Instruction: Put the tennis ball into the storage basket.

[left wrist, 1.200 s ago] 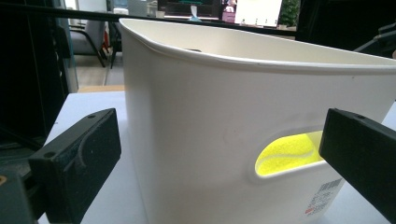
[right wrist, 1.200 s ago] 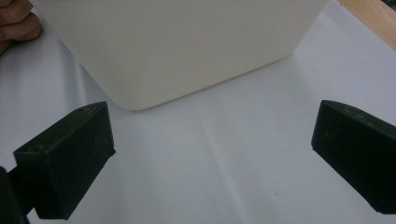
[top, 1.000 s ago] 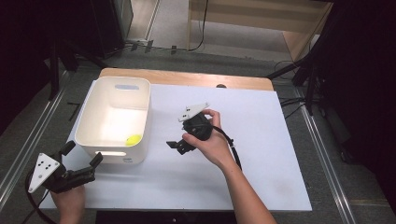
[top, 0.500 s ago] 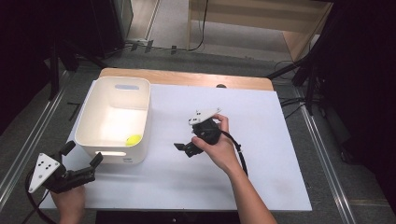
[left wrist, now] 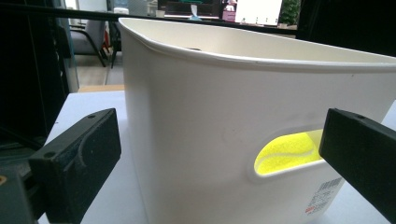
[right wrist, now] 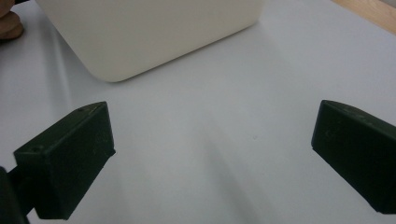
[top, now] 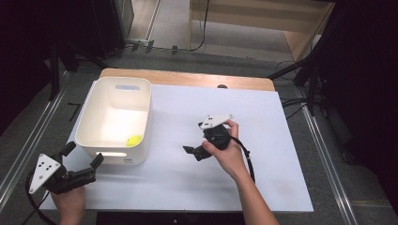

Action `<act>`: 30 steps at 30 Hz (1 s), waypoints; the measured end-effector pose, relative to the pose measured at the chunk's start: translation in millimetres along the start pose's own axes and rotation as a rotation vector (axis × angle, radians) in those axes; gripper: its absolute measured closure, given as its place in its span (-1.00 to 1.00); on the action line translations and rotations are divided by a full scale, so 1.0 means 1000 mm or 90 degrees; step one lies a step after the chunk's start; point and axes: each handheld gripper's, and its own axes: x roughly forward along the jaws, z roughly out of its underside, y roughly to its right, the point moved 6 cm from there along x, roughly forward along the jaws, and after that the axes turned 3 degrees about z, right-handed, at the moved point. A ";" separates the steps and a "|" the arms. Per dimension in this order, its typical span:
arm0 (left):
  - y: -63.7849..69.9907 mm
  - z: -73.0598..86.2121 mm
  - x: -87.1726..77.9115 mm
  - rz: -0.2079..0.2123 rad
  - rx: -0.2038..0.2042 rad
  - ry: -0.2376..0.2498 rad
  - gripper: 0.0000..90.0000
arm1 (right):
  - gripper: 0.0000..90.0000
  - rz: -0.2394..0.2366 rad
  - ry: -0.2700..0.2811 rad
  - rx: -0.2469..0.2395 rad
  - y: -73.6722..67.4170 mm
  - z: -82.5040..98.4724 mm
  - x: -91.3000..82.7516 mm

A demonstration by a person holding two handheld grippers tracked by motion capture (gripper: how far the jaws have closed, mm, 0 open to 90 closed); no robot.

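Both grippers' jaws wide, empty.

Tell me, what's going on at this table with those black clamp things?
A person sits at a white table holding a two-jaw gripper in each hand. A white bin stands on the table with a yellow tennis ball lying inside, near its front wall. The left gripper hovers open just in front of the bin, aimed at its handle cutout, through which the ball shows. The right gripper is also open and holds nothing, out over the bare middle of the table, apart from the bin.
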 end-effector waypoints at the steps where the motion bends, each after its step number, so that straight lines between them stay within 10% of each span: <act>1: 0.000 0.000 0.000 0.000 -0.001 0.001 -1.00 | -1.00 0.001 0.001 0.004 0.000 0.001 -0.001; 30: 0.000 0.000 0.000 0.000 0.001 0.000 -1.00 | -1.00 0.041 0.033 0.038 0.017 0.034 -0.028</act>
